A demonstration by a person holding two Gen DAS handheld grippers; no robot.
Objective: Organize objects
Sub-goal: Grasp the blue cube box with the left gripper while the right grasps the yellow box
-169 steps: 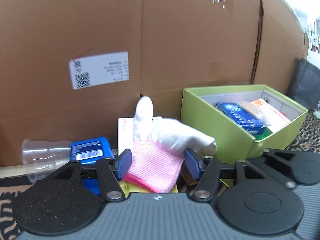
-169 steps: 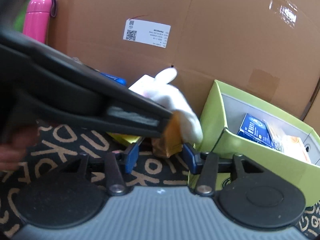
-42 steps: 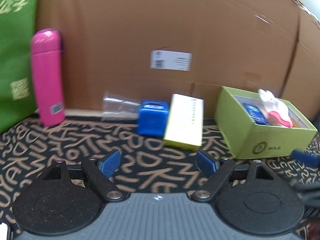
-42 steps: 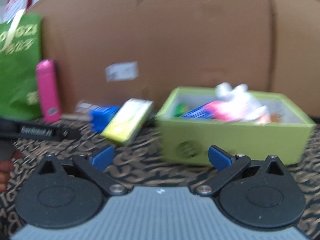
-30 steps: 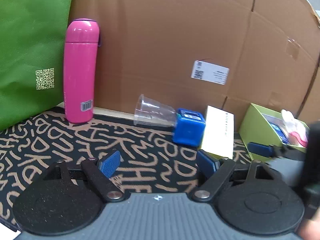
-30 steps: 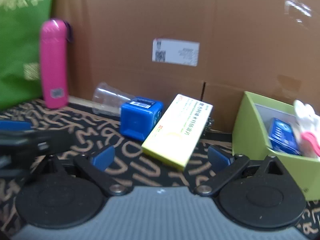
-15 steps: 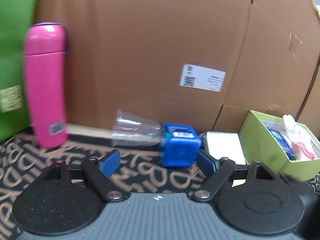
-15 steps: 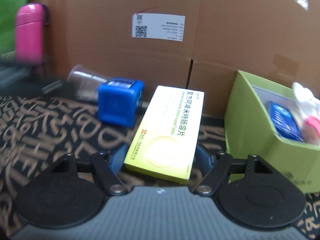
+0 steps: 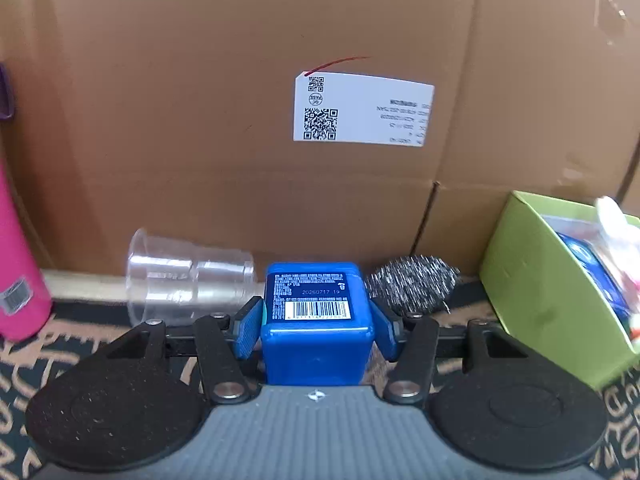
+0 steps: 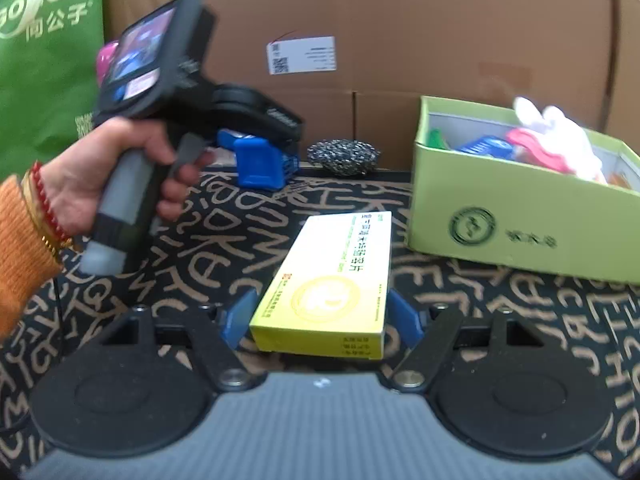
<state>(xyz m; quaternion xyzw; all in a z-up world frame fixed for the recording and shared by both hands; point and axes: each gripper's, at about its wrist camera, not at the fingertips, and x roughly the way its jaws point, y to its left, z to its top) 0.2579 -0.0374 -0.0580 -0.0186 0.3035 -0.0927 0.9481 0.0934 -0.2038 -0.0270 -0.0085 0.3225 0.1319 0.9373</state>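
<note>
A: Left gripper (image 9: 316, 326) — state?
B: Closing. Blue box (image 9: 318, 320) sits between the pads, both look to touch its sides. It stands on the mat (image 9: 60, 340) by the cardboard wall (image 9: 200, 120).
A: Right gripper (image 10: 320, 320)?
B: Jaws straddle the yellow box (image 10: 336, 284), flat on the mat; small gaps both sides, not clamped.
A: Tips?
B: Probably square the pads on the flat sides, squeeze firm, lift straight, then to the green box (image 10: 520, 232), already part full.
A: Surroundings?
B: Lettered mat, clear cup (image 9: 188, 276) on its side, steel scourer (image 9: 412, 284), pink bottle (image 9: 20, 272), green bag (image 10: 44, 60).
</note>
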